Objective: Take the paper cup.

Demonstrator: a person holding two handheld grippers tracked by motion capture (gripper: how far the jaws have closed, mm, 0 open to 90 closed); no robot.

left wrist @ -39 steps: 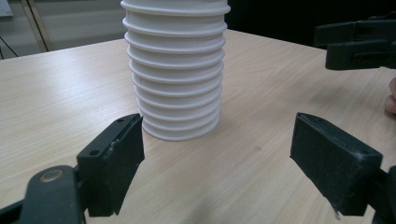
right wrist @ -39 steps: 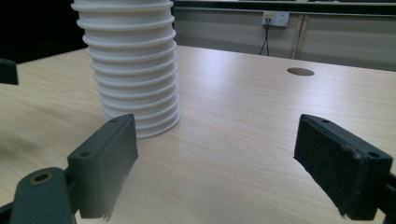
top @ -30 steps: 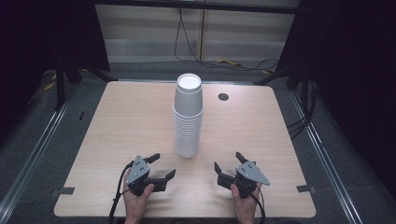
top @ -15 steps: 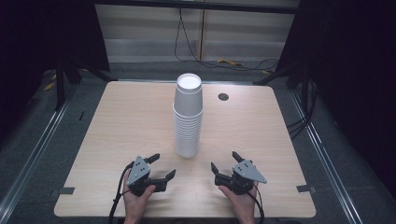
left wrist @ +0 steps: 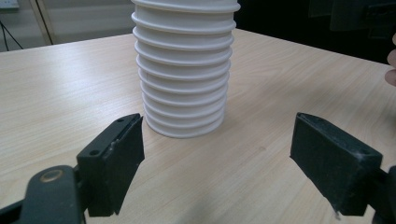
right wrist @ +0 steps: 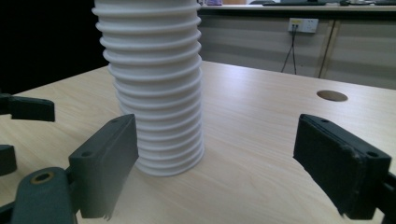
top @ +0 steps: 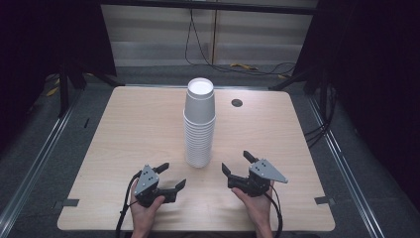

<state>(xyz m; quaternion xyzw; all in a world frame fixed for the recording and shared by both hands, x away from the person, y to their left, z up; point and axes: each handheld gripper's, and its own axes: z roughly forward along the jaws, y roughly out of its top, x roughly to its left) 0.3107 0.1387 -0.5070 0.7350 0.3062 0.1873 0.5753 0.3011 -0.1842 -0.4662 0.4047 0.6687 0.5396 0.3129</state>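
While both grippers sit low at the table's point(top: 124, 124) near edge, the cup stack point(top: 199, 124) stands upside down just ahead, between them. Left gripper point(top: 170, 177) and right gripper point(top: 237, 163): jaws spread, empty, angled toward the stack, probably staging a grab.

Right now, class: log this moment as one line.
left gripper: open, empty | right gripper: open, empty | cup stack: upside down, untouched, between them
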